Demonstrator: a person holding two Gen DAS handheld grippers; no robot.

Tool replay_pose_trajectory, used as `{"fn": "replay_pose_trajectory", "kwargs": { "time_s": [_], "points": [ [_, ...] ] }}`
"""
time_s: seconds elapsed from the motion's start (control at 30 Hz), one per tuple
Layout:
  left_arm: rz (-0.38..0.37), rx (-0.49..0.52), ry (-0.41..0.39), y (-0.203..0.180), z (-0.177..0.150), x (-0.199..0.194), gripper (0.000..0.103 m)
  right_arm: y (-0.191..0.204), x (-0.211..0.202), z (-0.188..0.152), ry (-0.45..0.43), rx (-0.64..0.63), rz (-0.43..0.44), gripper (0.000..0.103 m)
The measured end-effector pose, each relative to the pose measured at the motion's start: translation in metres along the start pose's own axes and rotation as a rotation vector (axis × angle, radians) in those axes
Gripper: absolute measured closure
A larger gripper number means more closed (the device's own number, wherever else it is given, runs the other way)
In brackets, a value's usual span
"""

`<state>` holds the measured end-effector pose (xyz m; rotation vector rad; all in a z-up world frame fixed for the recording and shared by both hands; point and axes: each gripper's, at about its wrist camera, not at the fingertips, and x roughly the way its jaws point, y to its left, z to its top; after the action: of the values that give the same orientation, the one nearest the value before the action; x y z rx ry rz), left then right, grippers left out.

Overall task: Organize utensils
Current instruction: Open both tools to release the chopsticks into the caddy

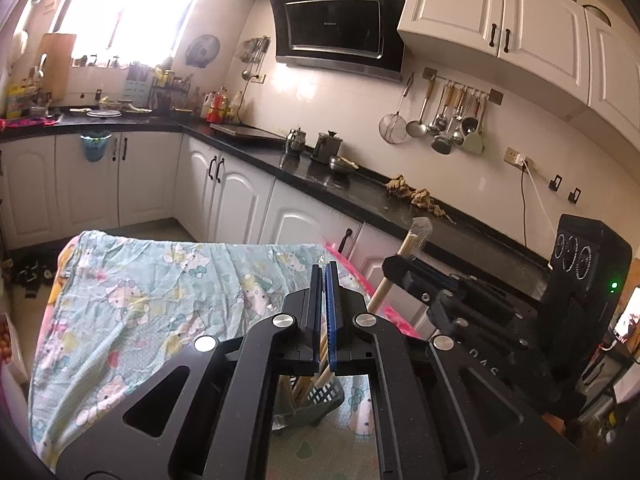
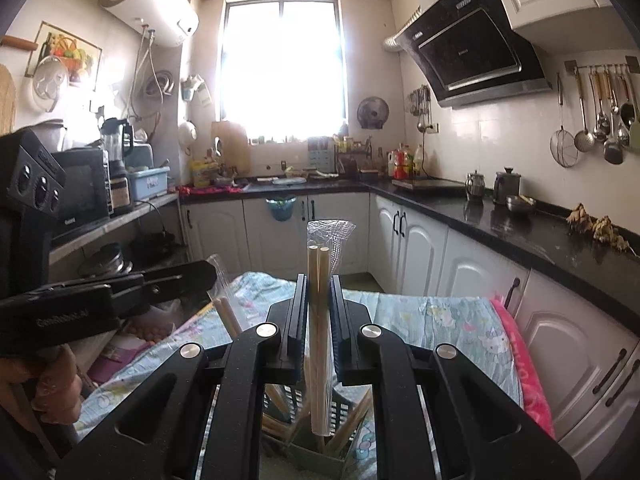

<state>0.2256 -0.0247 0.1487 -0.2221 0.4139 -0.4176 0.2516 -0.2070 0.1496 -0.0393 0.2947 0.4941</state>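
Note:
My right gripper (image 2: 318, 280) is shut on a pair of wooden chopsticks (image 2: 318, 320) in a clear plastic sleeve. They stand upright, and their lower ends hang over a green slotted basket (image 2: 320, 446) that holds several chopsticks. In the left wrist view the same right gripper (image 1: 394, 262) shows at right with its chopsticks (image 1: 410, 240). My left gripper (image 1: 325, 270) has its jaws pressed together above the basket (image 1: 320, 400). From the right wrist view the left gripper (image 2: 208, 274) pinches a second clear sleeve (image 2: 219, 268), and tan sticks (image 2: 229, 316) hang below it.
The basket sits on a table under a pale cartoon-print cloth (image 1: 160, 300) with a pink edge (image 2: 524, 368). A black counter (image 1: 360, 188) with kettles and white cabinets run along the right. A hand (image 2: 52, 392) holds the left gripper's handle.

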Motion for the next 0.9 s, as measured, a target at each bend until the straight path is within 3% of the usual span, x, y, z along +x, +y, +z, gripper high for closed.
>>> {"fn": "replay_pose_trajectory", "kwargs": {
  "time_s": [0.2, 0.23, 0.27, 0.3, 0.33, 0.37, 0.5, 0.8, 0.9],
  "points": [
    [0.022, -0.023, 0.029, 0.012, -0.012, 0.01, 0.103, -0.005, 0.015, -0.015, 0.034, 0.027, -0.01, 0.092],
    [0.028, -0.028, 0.032, 0.014, -0.014, 0.011, 0.102, -0.007, 0.017, -0.017, 0.043, 0.033, -0.013, 0.089],
    [0.035, -0.032, 0.035, 0.016, -0.016, 0.012, 0.102, -0.008, 0.018, -0.019, 0.055, 0.04, -0.025, 0.08],
    [0.047, -0.033, 0.037, 0.019, -0.017, 0.013, 0.096, -0.01, 0.018, -0.02, 0.057, 0.046, -0.032, 0.075],
    [0.059, -0.033, 0.04, 0.021, -0.019, 0.013, 0.076, -0.011, 0.016, -0.022, 0.054, 0.054, -0.038, 0.064],
    [0.071, -0.035, 0.044, 0.023, -0.021, 0.013, 0.067, -0.012, 0.014, -0.023, 0.05, 0.061, -0.038, 0.061],
    [0.108, -0.051, 0.052, 0.032, -0.025, 0.006, 0.062, -0.011, 0.008, -0.027, 0.055, 0.066, -0.04, 0.058],
    [0.177, -0.074, 0.01, 0.045, -0.029, -0.036, 0.021, 0.005, -0.026, -0.03, 0.023, 0.067, -0.031, 0.035],
    [0.193, -0.078, -0.009, 0.046, -0.033, -0.052, 0.013, 0.011, -0.043, -0.028, -0.004, 0.067, -0.028, 0.026]
  ]
}}
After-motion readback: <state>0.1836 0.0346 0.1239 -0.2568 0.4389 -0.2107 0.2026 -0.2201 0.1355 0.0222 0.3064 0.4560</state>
